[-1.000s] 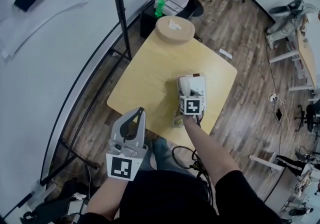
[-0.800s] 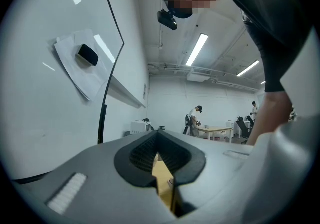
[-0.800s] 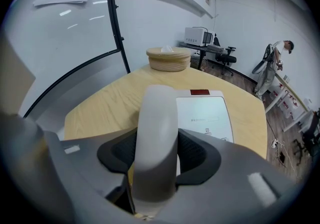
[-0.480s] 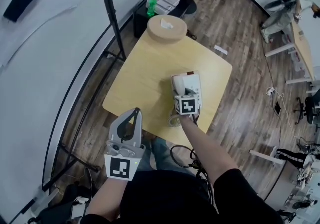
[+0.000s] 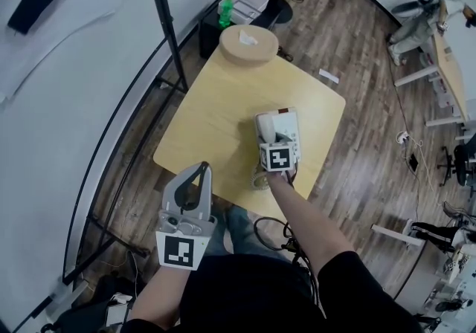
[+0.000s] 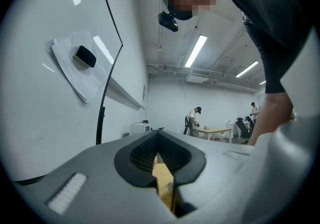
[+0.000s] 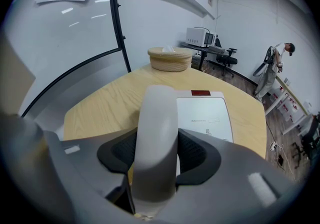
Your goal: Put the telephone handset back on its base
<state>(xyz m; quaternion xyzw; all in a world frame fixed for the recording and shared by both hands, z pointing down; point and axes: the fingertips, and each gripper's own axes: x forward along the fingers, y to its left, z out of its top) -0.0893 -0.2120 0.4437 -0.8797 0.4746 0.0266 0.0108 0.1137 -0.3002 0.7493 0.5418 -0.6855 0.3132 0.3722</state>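
A grey-white telephone base (image 5: 284,128) (image 7: 206,116) lies on the light wooden table (image 5: 216,112), towards its right side. My right gripper (image 5: 269,140) (image 7: 157,162) is shut on the pale handset (image 5: 266,128) (image 7: 157,133), which runs along the base's left side. Whether the handset rests in its cradle I cannot tell. My left gripper (image 5: 200,169) is held off the table's near-left edge, jaws shut with nothing between them. In the left gripper view its pads (image 6: 145,160) meet at the tips and point up across the room.
A round wooden box (image 5: 248,44) (image 7: 170,59) stands at the table's far corner. A tape roll (image 5: 260,180) lies near the front edge beside my right gripper. A black stand pole (image 5: 167,27) rises left of the table; a green bottle (image 5: 225,7) sits beyond it.
The head view has shifted a little. My right gripper still holds the handset at the base's left side, and the left gripper has stayed where it was.
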